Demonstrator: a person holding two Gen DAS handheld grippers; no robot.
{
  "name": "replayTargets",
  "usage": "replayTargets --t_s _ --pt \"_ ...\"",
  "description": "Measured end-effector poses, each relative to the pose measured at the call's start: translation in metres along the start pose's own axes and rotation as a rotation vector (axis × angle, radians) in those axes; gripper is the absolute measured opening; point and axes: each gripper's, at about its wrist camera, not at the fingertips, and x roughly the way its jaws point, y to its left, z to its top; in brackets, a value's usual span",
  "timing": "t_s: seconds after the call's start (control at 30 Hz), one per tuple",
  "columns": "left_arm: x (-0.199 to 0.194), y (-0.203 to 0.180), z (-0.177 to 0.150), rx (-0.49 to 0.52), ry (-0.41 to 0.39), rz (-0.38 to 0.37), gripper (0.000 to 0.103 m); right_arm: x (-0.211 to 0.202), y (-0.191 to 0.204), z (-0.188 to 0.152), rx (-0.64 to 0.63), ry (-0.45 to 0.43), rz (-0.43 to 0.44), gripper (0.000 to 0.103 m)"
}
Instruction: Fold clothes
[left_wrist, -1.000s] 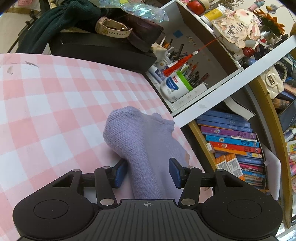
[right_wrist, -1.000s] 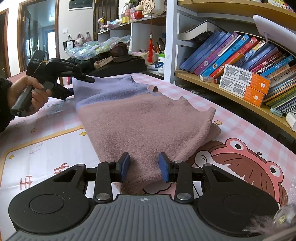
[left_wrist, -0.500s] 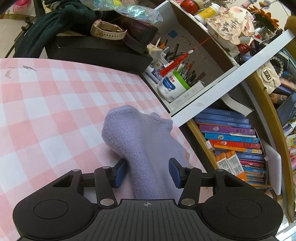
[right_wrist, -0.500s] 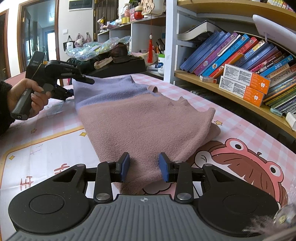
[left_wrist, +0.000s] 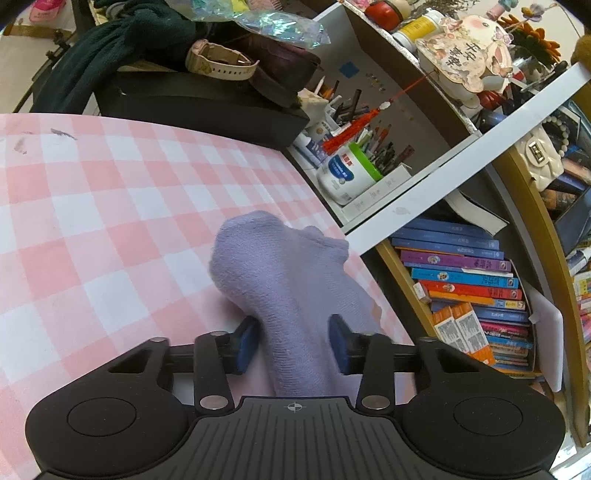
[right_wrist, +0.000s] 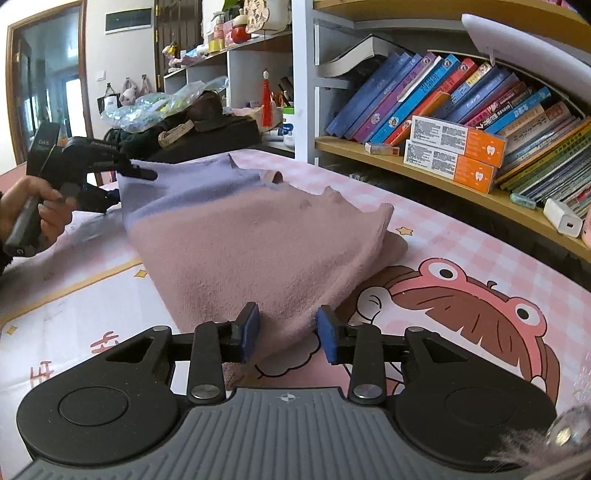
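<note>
From the left wrist, the left gripper (left_wrist: 293, 341) has just been closing its fingers, now pinching the lilac end of the garment (left_wrist: 291, 280) on the pink-checked bench (left_wrist: 92, 206). From the right wrist, the right gripper's (right_wrist: 288, 332) narrow fingers have eased apart slightly, flanking the garment's bunched pink end, grip uncertain.

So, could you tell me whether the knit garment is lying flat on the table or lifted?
Lifted. The garment hangs taut between the left gripper and right gripper, its right edge drooping onto the table.

Lilac-and-pink garment (right_wrist: 258, 236) — pink-checked tablecloth (left_wrist: 110, 206)
</note>
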Motion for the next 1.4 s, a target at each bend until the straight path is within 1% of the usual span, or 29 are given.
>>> replayTargets --t_s 0.03,0.07,0.1,0.2,0.23,0.3,0.37,0.43,0.5,0.53,0.57,0.6,0.63,0.67,0.73,0.77,0.8,0.9,0.93,1.07,1.17,1.27,1.33,1.37,1.4 --pt "0.000 0.002 0.000 -0.007 0.000 0.001 0.025 0.000 -0.001 0.000 0.005 0.001 0.001 0.037" --pt "0.000 0.005 0.001 -0.014 0.001 0.001 0.019 0.000 -0.002 0.000 0.011 0.003 0.001 0.037" --pt "0.000 0.007 0.002 -0.027 0.006 0.003 0.015 0.001 -0.003 0.000 0.017 0.004 0.002 0.038" --pt "-0.005 0.001 0.004 -0.047 0.003 0.000 0.011 0.001 -0.006 -0.001 0.039 0.007 0.011 0.040" --pt "-0.008 -0.008 0.005 -0.020 -0.007 0.002 0.011 0.001 -0.007 -0.001 0.046 0.008 0.013 0.041" --pt "-0.019 -0.040 0.005 0.095 -0.040 -0.025 0.010 0.001 -0.009 -0.001 0.053 0.009 0.016 0.041" --pt "-0.032 -0.077 0.003 0.227 -0.071 -0.070 0.010 0.001 -0.009 -0.001 0.054 0.009 0.016 0.041" --pt "-0.047 -0.120 -0.008 0.387 -0.104 -0.131 0.010 0.001 -0.009 -0.001 0.054 0.009 0.016 0.041" --pt "-0.065 -0.162 -0.035 0.598 -0.134 -0.200 0.011 0.000 -0.009 -0.002 0.056 0.009 0.016 0.041" --pt "-0.074 -0.180 -0.054 0.723 -0.142 -0.229 0.011 0.000 -0.009 -0.002 0.057 0.009 0.018 0.041" --pt "-0.077 -0.195 -0.084 0.891 -0.121 -0.246 0.013 0.000 -0.009 -0.002 0.058 0.010 0.019 0.041" --pt "-0.080 -0.210 -0.114 1.063 -0.094 -0.260 0.024 0.000 -0.010 -0.002 0.060 0.010 0.020 0.041" --pt "-0.079 -0.218 -0.149 1.260 -0.036 -0.252 0.027 0.001 -0.010 -0.002 0.061 0.010 0.021 0.041" --pt "-0.075 -0.219 -0.177 1.402 0.018 -0.232 0.027 0.001 -0.010 -0.002 0.062 0.011 0.023 0.041" --pt "-0.059 -0.212 -0.222 1.568 0.117 -0.200 0.027 0.001 -0.011 -0.001 0.065 0.011 0.025 0.041" --pt "-0.054 -0.208 -0.231 1.580 0.141 -0.184 0.029 0.001 -0.011 -0.001 0.066 0.012 0.026 0.041" --pt "-0.052 -0.205 -0.234 1.564 0.127 -0.173 0.029 0.001 -0.011 -0.001 0.067 0.012 0.026 0.041" --pt "-0.049 -0.207 -0.222 1.483 0.146 -0.195 0.029 0.001 -0.012 -0.001 0.077 0.014 0.033 0.041" --pt "-0.049 -0.207 -0.220 1.476 0.150 -0.200 0.030 0.001 -0.012 -0.001 0.080 0.014 0.036 0.041" --pt "-0.048 -0.204 -0.219 1.483 0.144 -0.206 0.030 0.001 -0.014 -0.001 0.089 0.016 0.042 0.041" --pt "-0.052 -0.204 -0.225 1.497 0.132 -0.205 0.034 0.001 -0.013 -0.001 0.089 0.016 0.042 0.041" --pt "-0.054 -0.206 -0.224 1.494 0.135 -0.207 0.035 0.001 -0.013 -0.001 0.089 0.016 0.041 0.041" --pt "-0.057 -0.205 -0.220 1.484 0.148 -0.222 0.038 0.001 -0.013 -0.001 0.088 0.016 0.041 0.041" --pt "-0.059 -0.205 -0.217 1.478 0.156 -0.230 0.043 0.001 -0.013 -0.001 0.088 0.016 0.041 0.041" --pt "-0.062 -0.204 -0.213 1.461 0.169 -0.243 0.046 0.002 -0.013 -0.001 0.088 0.015 0.041 0.041"
